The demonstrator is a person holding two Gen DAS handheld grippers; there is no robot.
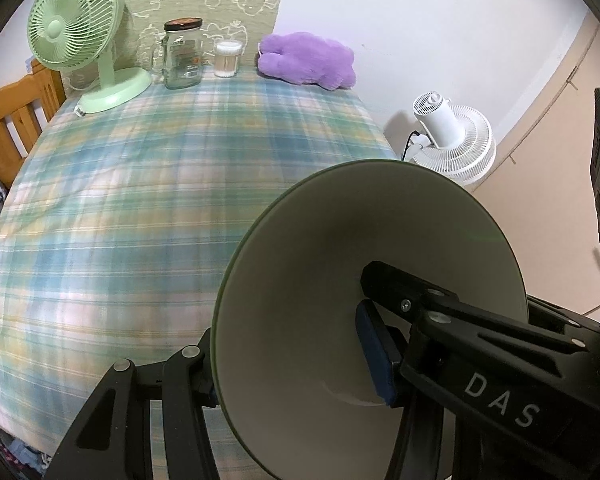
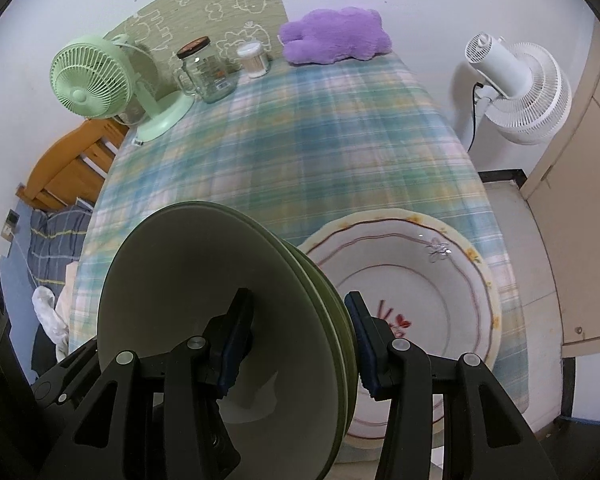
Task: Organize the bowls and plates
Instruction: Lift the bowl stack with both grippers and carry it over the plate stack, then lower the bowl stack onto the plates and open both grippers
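Observation:
A stack of green bowls (image 1: 380, 220) with pale insides is held tilted above the plaid tablecloth (image 1: 140, 200), gripped from two sides. My left gripper (image 1: 292, 368) is shut on the stack's rim, one blue pad (image 1: 376, 356) inside the top bowl and the other finger outside. My right gripper (image 2: 298, 344) is shut on the same stack of green bowls (image 2: 188, 272), with its left pad (image 2: 236, 340) inside and its right pad (image 2: 360, 344) against the outer wall. A white plate (image 2: 440, 280) with brown rings and flower prints lies flat on the table, just right of the stack.
At the table's far end stand a green desk fan (image 1: 76, 28), a lidded glass jar (image 1: 182, 54), a cotton-swab tub (image 1: 227, 58) and a purple plush (image 1: 306, 60). A white fan (image 1: 452, 136) stands beyond the right edge. A wooden frame (image 1: 12, 116) is at the left.

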